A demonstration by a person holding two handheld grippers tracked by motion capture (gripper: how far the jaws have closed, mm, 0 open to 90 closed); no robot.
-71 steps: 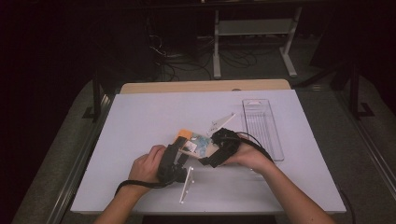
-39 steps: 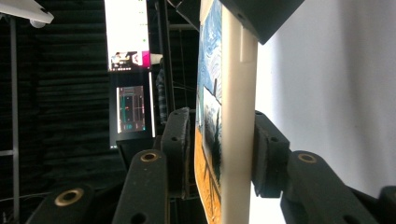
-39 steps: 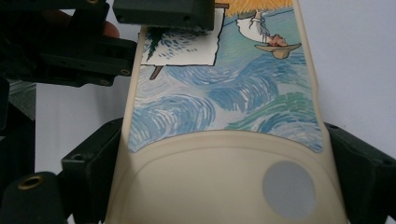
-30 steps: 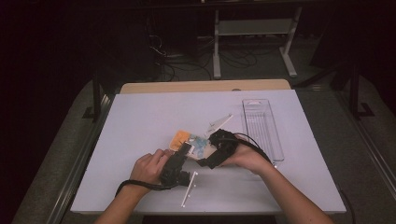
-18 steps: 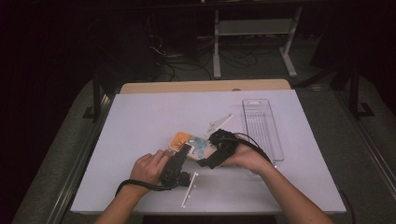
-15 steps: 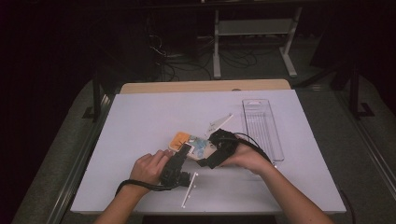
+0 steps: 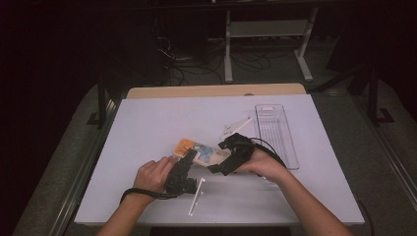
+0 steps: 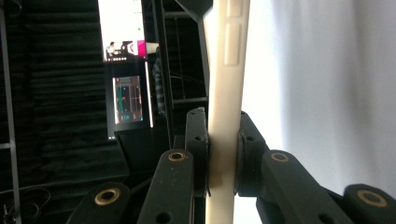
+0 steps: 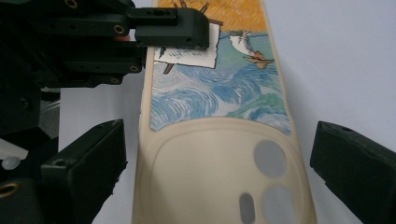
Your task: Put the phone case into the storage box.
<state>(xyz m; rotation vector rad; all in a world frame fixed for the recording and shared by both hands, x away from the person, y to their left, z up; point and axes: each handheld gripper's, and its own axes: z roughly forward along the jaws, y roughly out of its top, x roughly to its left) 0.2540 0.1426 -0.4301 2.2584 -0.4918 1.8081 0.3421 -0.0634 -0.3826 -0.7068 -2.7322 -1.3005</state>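
A cream phone case (image 7: 199, 150) with a blue and orange painted back lies mid-table. My left gripper (image 7: 191, 157) is shut on the case's long edge (image 8: 229, 70). Its jaws have just been closing, and the pads (image 8: 201, 140) now press on both sides of the rim. My right gripper (image 7: 219, 156) stands open at the case's camera-cutout end (image 9: 219, 107). One black jaw of the right gripper (image 9: 219, 156) sits on each side of the case, clear of it. In the right gripper view, the left gripper (image 9: 168, 28) reaches onto the case from the top left.
A clear plastic tray (image 7: 276, 132) lies to the right of the hands, with a white card (image 7: 235, 129) beside it. A thin white stick (image 7: 196, 195) lies near the front edge of the white tabletop (image 7: 147, 123). Dark floor, cables and a stand lie beyond.
The left hand has turned its gripper a little toward the case and settled against its near edge. The right hand and the case have stayed where they were.
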